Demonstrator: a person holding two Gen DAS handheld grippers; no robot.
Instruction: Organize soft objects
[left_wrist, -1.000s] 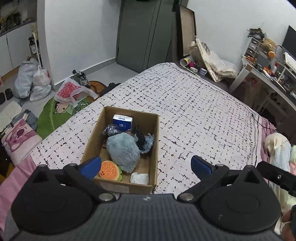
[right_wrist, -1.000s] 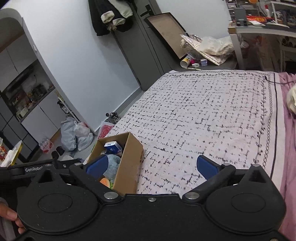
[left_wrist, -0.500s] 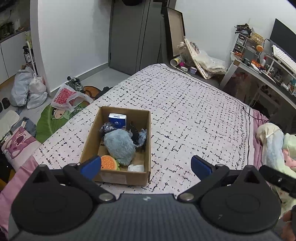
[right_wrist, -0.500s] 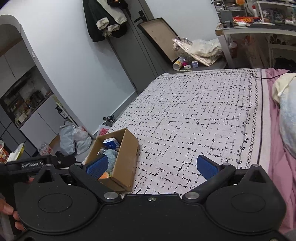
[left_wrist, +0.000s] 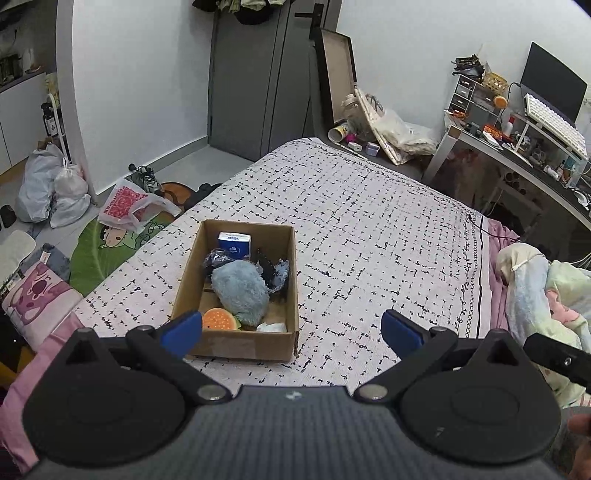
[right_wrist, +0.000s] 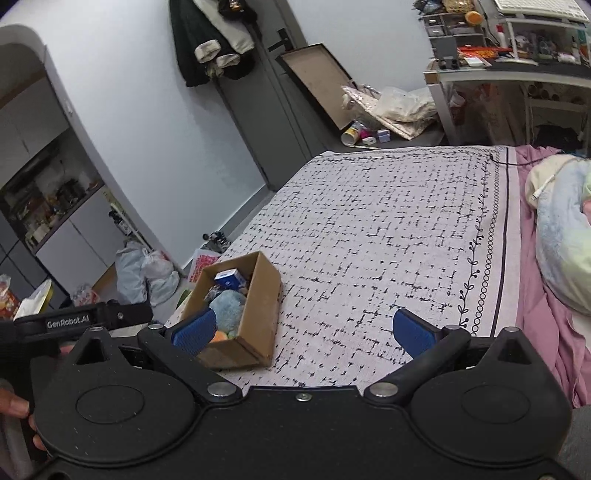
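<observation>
Cardboard box (left_wrist: 236, 288): on the bed (left_wrist: 369, 229), ahead of and below the left tongs (left_wrist: 291, 330), ahead-left of the right tongs (right_wrist: 303, 330). Contents: blue plush (left_wrist: 240, 291), orange slice toy (left_wrist: 218, 319), tissue pack (left_wrist: 233, 242), white wad (left_wrist: 271, 327). Sorting looks done; best practice is probably to back off level, without snagging the rim. Both tongs: spread, empty, held above the bed, angled down.

Both wrist views high above bed (left_wrist: 369, 229), facing door; share cardboard box (left_wrist: 236, 338), right view from farther right.
</observation>
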